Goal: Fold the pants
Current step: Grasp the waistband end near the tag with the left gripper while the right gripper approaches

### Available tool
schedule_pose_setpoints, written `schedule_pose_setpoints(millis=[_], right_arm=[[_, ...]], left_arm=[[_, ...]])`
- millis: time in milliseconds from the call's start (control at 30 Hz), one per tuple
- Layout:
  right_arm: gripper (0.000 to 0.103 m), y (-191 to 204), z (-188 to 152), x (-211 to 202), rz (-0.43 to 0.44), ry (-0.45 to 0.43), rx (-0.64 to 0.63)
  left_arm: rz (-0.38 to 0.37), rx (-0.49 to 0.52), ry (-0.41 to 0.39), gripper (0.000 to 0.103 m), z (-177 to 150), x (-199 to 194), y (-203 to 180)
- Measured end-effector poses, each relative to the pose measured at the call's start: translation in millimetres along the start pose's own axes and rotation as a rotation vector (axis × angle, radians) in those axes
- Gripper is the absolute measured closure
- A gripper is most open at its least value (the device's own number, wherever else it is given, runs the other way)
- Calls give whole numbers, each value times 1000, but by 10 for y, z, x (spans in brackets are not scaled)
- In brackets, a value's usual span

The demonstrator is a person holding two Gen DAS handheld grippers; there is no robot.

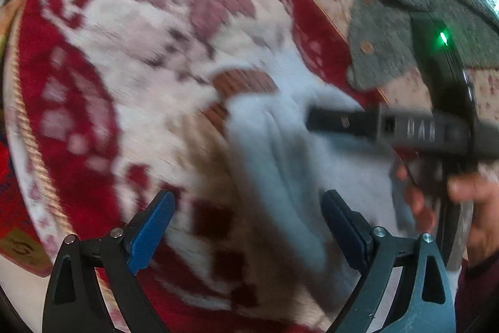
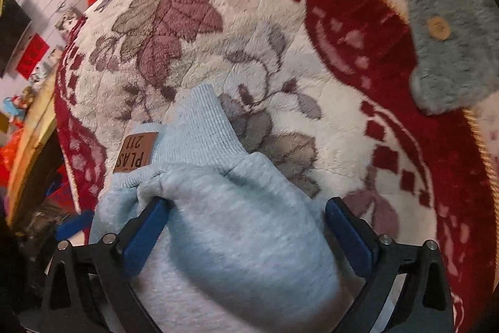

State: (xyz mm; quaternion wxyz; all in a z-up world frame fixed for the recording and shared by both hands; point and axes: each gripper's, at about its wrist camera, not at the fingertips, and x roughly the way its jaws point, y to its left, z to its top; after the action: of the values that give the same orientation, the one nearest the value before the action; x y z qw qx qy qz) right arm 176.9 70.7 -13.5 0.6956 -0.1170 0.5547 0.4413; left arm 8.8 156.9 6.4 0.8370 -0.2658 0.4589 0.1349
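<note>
Light-blue sweatpants (image 2: 218,223) are lying bunched on the floral blanket (image 2: 249,36), brown patch (image 2: 135,152) showing. Right gripper (image 2: 246,227) is straddling the fabric, jaws wide, not yet pinching. Left gripper (image 1: 248,227) is hovering wide, empty. Prob. early grasp step; next needs R closing on cloth.

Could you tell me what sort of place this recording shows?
Probably a bedroom at home: light blue pants lie on a plush floral blanket, beside a grey buttoned garment.
</note>
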Motion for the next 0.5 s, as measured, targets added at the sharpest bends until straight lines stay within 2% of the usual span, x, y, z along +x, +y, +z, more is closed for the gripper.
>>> schedule_pose_setpoints(millis=[100,167,267,333,367,400,433,500], right_arm=[[1,-98,40,62,73,38,14],[1,-91,49,106,98,46,-4],[13,-51,51,133,136,51,-38],[24,-19,44,94,146,49,-62],[27,2,41,65,144,47,-80],[32,4,44,36,138,46,-94],[39,26,38,6,126,42,-108],[49,67,38,-70,105,34,-133]], left_arm=[[24,-11,-13,5,-32,70,-63],[1,-41,-19,5,-36,87,-84],[-49,-58,-32,7,-50,120,-148],[-21,-29,-53,19,-57,143,-231],[-42,-24,-64,48,-58,136,-250],[-123,-42,-40,73,-49,166,-265],[-154,-59,-36,76,-49,171,-271],[-150,-32,-55,81,-48,121,-323]])
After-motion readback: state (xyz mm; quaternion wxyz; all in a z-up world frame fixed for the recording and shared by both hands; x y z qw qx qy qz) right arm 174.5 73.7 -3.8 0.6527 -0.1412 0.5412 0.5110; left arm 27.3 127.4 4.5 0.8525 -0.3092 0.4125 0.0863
